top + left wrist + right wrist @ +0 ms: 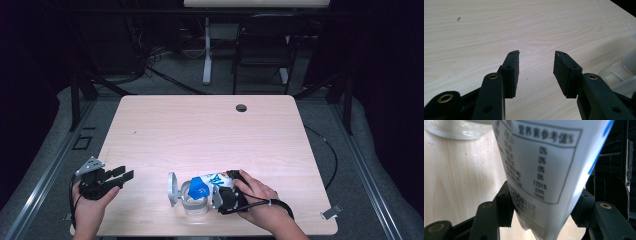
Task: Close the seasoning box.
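The left gripper [120,176] rests well to the left of the glass jar [194,202], near the front left corner of the tabletop [165,125]; its jaws stand apart with nothing between them, aimed over bare wood. The jar, clear and squat, stands near the front edge with its hinged lid [172,188] swung open on its left side. It is probably heavy enough to stay put, but hard, smooth and breakable, so a knock from the side is the risk.

Directly over the jar and leaning in from its right is the pouch [210,182], a soft white plastic bag with blue markings and a printed nutrition table and a code patch [536,170]. It looks light, limp and slick; it would likely fold or slide if pinched loosely. The right gripper [541,212], just right of the jar, has its jaws clamped on the pouch low on its narrowing end. That seems a sound hold for tipping, since the film bunches there.
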### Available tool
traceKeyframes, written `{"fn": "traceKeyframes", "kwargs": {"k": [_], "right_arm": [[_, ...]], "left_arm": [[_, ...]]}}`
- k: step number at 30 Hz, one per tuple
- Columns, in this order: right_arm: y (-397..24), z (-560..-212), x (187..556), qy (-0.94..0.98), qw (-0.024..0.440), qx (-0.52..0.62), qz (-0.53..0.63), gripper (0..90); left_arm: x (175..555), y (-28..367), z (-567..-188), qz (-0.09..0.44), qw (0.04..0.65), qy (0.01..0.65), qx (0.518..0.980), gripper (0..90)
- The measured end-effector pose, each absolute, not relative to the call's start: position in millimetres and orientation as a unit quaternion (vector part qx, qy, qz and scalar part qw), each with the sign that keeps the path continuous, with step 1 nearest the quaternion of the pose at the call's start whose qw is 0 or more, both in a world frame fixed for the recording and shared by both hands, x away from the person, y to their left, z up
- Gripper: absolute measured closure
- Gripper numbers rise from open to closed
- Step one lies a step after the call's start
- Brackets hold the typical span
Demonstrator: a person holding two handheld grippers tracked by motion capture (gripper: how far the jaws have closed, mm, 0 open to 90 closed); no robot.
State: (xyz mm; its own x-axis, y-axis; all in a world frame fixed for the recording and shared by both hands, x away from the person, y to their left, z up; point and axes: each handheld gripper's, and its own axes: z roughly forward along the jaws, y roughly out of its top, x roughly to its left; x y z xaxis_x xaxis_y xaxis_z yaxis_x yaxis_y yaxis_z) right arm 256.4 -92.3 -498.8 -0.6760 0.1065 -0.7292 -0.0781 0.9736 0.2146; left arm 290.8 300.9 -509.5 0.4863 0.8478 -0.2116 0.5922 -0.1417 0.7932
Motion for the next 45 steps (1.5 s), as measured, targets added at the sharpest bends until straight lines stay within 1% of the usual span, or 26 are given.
{"fn": "traceKeyframes", "kwargs": {"k": [31, 45], "right_arm": [[-88.0, -492.4, 255.5, 0.911, 0.405, -0.004, 0.082, 45.8], [-85.3, -490.2, 254.5, 0.908, 0.414, -0.013, 0.060, 45.8]], "left_arm": [[291.4, 302.4, -510.6, 0.142, 0.439, 0.488, 0.741, 56.6], [291.6, 303.3, -511.2, 0.143, 0.440, 0.489, 0.739, 56.6]]}}
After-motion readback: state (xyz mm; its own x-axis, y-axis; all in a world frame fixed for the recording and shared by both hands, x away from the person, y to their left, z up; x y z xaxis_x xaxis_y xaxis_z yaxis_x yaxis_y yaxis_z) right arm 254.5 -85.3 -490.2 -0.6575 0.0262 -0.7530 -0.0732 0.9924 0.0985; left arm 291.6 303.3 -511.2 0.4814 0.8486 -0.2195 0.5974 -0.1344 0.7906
